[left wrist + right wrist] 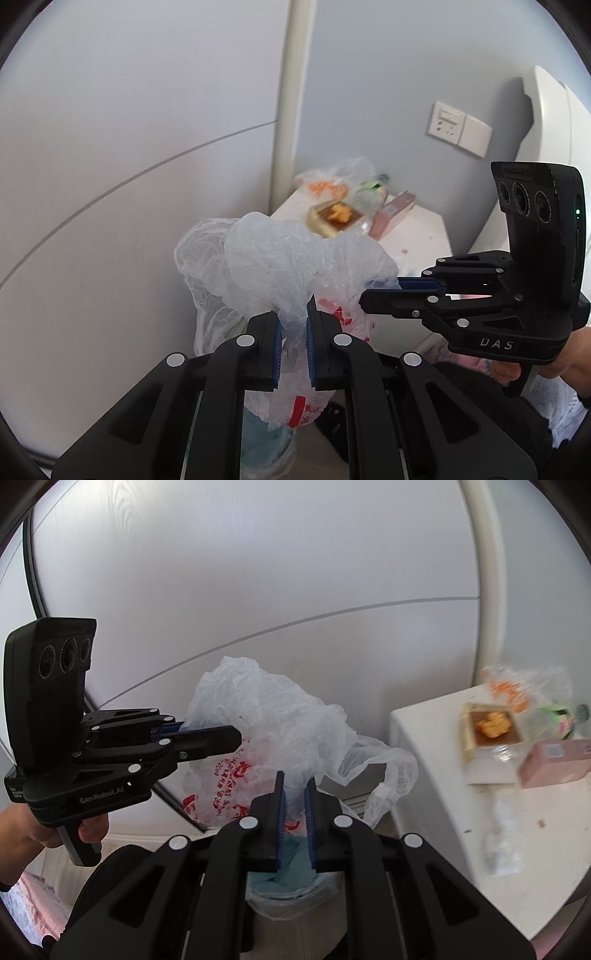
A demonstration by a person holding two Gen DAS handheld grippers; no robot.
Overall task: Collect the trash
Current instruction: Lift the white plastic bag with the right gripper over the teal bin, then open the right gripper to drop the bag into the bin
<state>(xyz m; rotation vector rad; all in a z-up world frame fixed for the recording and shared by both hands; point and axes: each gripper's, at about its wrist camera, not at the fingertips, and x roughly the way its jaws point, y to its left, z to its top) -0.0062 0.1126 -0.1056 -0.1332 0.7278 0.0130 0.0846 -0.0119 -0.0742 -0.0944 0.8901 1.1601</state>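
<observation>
Plastic, thin and crinkled, fills the middle of both views: a translucent white bag [280,258] with red print, its loose top bunched into soft folds and one handle loop hanging free on the side toward the table [546,849]. The left tool [293,339] is closed on a gathered pinch of the film, blue ribbed pads pressing it from both sides. The right tool [295,812] is likewise clamped on another fold of the same bag, so the bag hangs held between the two (each tool also shows in the other's view, nose buried in the plastic). Something teal and flat-cornered [291,864] sits low inside the bag, seen through the film.

Behind and to one side stands the white table, smooth-topped with a rounded front corner, in the angle where a pale wall meets a round white post [291,110]. On it, well apart from the bag, lie a clear bag with orange print [517,690], an open box with orange-brown food [489,727], a pink carton [554,762], a clear bottle with a green label [369,192], and a crumpled white scrap [504,834] nearer the front edge. The tabletop toward the near edge is mostly bare. A hand [44,827] grips the left tool's handle.
</observation>
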